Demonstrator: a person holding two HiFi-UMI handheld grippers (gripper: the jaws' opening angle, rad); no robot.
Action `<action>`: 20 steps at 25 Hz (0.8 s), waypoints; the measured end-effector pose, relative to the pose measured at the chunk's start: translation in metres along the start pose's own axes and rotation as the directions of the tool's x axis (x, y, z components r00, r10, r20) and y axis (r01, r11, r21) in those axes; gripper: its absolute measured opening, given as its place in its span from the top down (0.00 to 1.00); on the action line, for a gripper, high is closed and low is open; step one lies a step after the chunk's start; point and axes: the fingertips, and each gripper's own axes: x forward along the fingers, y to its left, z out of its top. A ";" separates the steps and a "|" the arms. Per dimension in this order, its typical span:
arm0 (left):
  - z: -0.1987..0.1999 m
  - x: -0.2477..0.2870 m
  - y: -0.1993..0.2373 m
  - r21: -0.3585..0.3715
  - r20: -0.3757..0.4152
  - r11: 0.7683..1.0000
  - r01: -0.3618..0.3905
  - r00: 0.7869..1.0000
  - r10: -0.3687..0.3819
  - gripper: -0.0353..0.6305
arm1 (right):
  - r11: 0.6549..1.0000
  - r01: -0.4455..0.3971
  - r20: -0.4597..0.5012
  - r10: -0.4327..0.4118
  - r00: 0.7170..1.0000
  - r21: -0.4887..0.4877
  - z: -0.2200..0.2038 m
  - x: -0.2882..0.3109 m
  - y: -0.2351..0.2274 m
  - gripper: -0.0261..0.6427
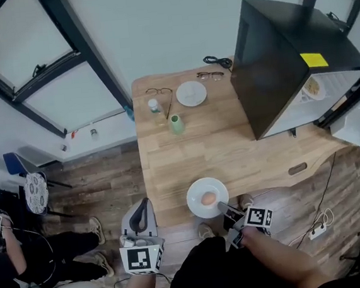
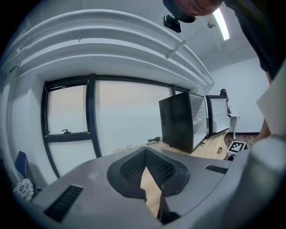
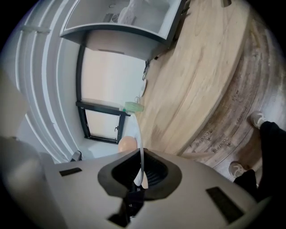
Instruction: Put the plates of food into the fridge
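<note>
Bearing a yellow label (image 1: 314, 59), the fridge (image 1: 268, 68) stands beyond the plate (image 1: 194, 194).

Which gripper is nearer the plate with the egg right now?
Right. The right gripper is shut on the plate at its near rim. The left gripper is apart from it, by the table edge to the plate's left.

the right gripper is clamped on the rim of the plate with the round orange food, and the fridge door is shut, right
Not quite: the fridge door stands open, and the head view shows the white inside of the fridge. The rest holds: the right gripper is clamped on the rim of the plate with the round orange food.
</note>
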 end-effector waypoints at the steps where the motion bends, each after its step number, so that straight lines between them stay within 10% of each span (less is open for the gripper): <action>1: 0.004 0.005 -0.005 0.001 0.003 1.000 0.011 1.000 -0.011 0.94 | 1.000 -0.006 0.017 0.006 1.000 0.000 0.008 -0.006 0.002 0.92; 20: 0.105 0.130 -0.152 0.050 0.115 0.988 0.144 0.982 -0.149 0.94 | 1.000 -0.002 0.213 0.007 0.977 -0.024 0.203 -0.155 -0.021 0.92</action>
